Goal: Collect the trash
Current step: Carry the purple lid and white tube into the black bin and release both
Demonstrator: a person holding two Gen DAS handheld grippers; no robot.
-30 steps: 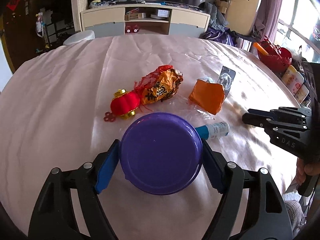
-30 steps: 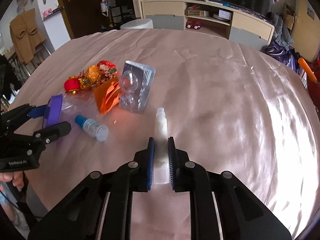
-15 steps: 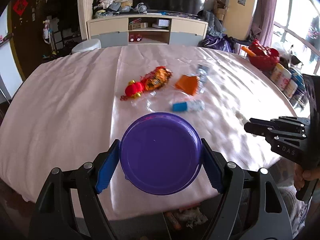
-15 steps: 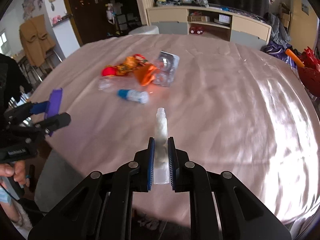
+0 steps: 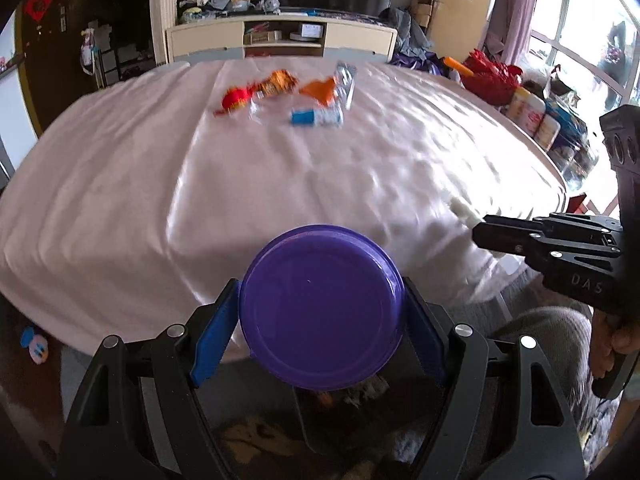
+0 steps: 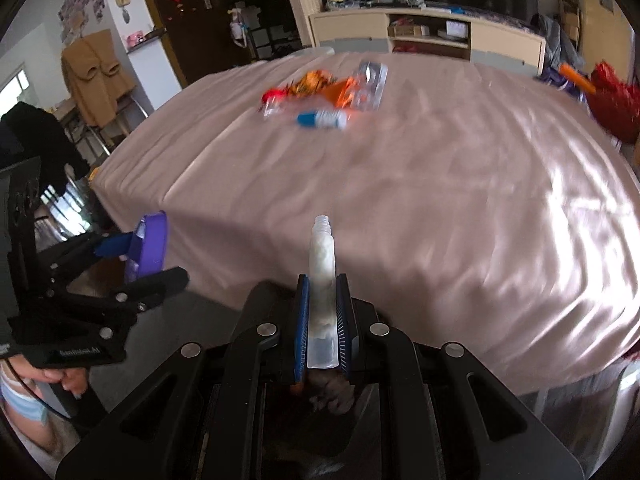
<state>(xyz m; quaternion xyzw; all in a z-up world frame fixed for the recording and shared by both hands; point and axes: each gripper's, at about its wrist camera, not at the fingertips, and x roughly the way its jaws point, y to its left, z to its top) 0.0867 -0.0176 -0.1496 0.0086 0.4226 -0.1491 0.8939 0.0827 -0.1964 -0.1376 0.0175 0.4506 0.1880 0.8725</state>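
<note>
My left gripper [image 5: 320, 320] is shut on a round purple lid [image 5: 320, 306] and holds it past the table's near edge, above a dark bin with scraps [image 5: 344, 392]. My right gripper [image 6: 322, 320] is shut on a clear plastic tube [image 6: 321, 256], also off the near edge; it shows in the left wrist view [image 5: 520, 240]. Far across the pink tablecloth [image 5: 280, 168] lie a red lantern ornament [image 5: 236, 98], an orange snack wrapper [image 5: 278, 82], an orange paper piece [image 5: 320, 89], a blister pack [image 5: 346, 80] and a blue-capped bottle [image 5: 316, 116].
A low cabinet [image 5: 280, 38] stands behind the table. Bottles and a red basket [image 5: 496, 80] sit to the right by the window. A small toy [image 5: 34, 346] lies on the floor at the left. A coat hangs on a chair [image 6: 96, 76].
Both grippers have pulled back from the table centre past its near edge, still holding the lid and the tube. The trash pile now looks far away, and the bin shows below.
</note>
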